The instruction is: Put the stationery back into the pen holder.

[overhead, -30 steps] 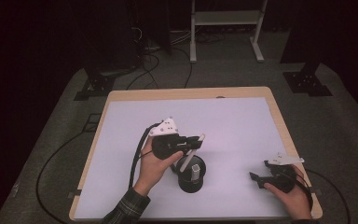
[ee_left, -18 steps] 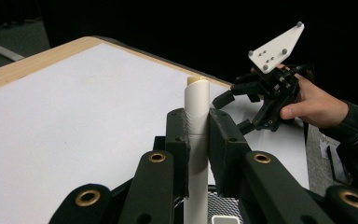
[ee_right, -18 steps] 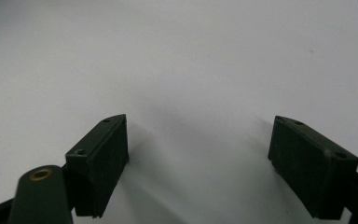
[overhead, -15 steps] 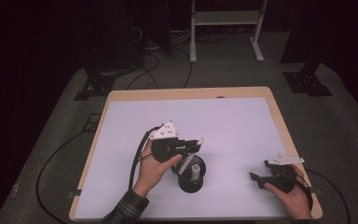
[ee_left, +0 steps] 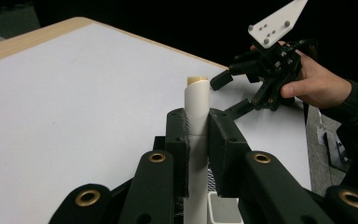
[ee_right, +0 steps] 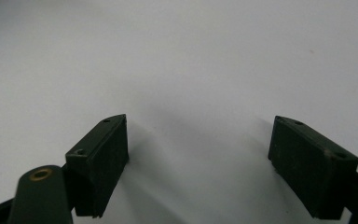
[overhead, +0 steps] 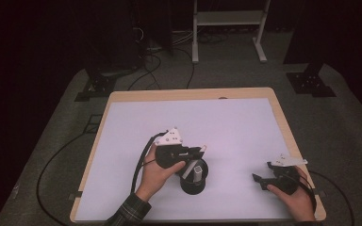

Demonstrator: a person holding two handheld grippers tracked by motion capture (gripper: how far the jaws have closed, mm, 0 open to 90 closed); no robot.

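Worktop (overhead: 245, 122) from above: left tongs (overhead: 199, 151) are hanging over a black holder (overhead: 194, 181) near the front edge, right tongs (overhead: 260, 180) are resting well apart. Left gripper view: those tongs (ee_left: 197, 140) are pinching an upright white tube (ee_left: 196, 116). Right gripper view: these tongs (ee_right: 198, 163) are sitting spread wide, nothing between them.

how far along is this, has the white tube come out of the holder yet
Done: the left hand-held gripper has shut on the upright white cylindrical tube. In hand: the tube is still over the round black holder; whether it has lifted clear is unclear. Left: moving it away. The right hand-held gripper rests open on the white table.
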